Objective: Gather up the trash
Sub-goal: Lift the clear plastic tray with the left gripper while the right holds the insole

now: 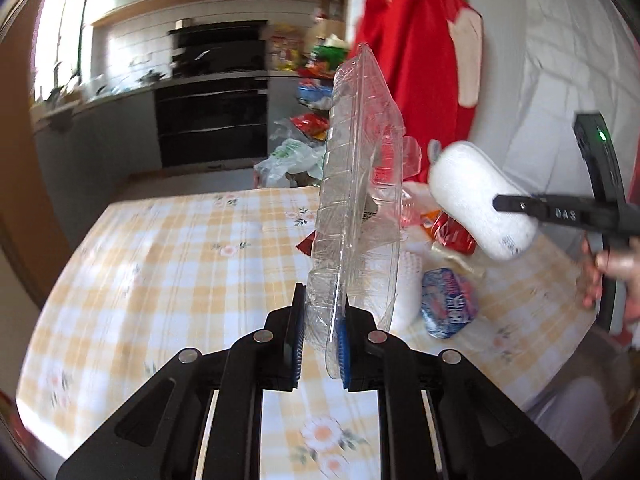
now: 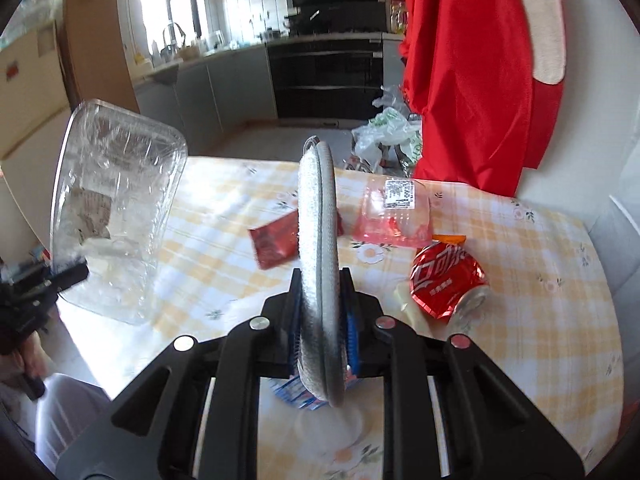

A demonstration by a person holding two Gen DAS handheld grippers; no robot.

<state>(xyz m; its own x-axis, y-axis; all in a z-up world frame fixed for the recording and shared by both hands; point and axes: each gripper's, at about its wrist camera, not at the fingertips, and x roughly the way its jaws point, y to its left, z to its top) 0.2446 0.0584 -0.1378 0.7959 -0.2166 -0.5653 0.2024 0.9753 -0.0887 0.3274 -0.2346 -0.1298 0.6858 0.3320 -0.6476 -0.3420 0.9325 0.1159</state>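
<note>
Nearest in the left wrist view, the left tongs [image 1: 322, 344] are clenched on the lower rim of a clear plastic tray [image 1: 356, 184], which stands on edge above the worktop [image 1: 168, 264]. In the right wrist view the right tongs [image 2: 322, 320] grip a flat white pad [image 2: 318, 240] with a grey rim, held edge-on and likewise lifted clear of the cloth. Each camera also catches the other pair at the frame edge with its load.

Two pieces of trash are thus in hand; neither has reached a bin, and no bin can be made out in either view.

Below and beyond the tongs, litter remains on the checked cloth: a blue-and-white wrapper [image 1: 450, 306] under the right tongs, a crushed red can [image 2: 448, 284], a red sachet [image 2: 276, 246], and a clear cup [image 2: 394, 212] with a printed label and pink residue.

Farther back, past the worktop's far edge, lie white plastic bags [image 2: 386, 136] and more coloured packets. A red cloth [image 2: 472, 80] hangs at the right, before the dark oven [image 2: 328, 76].

By this evidence, collection is at an early stage: two items lifted, at least four still lying.
</note>
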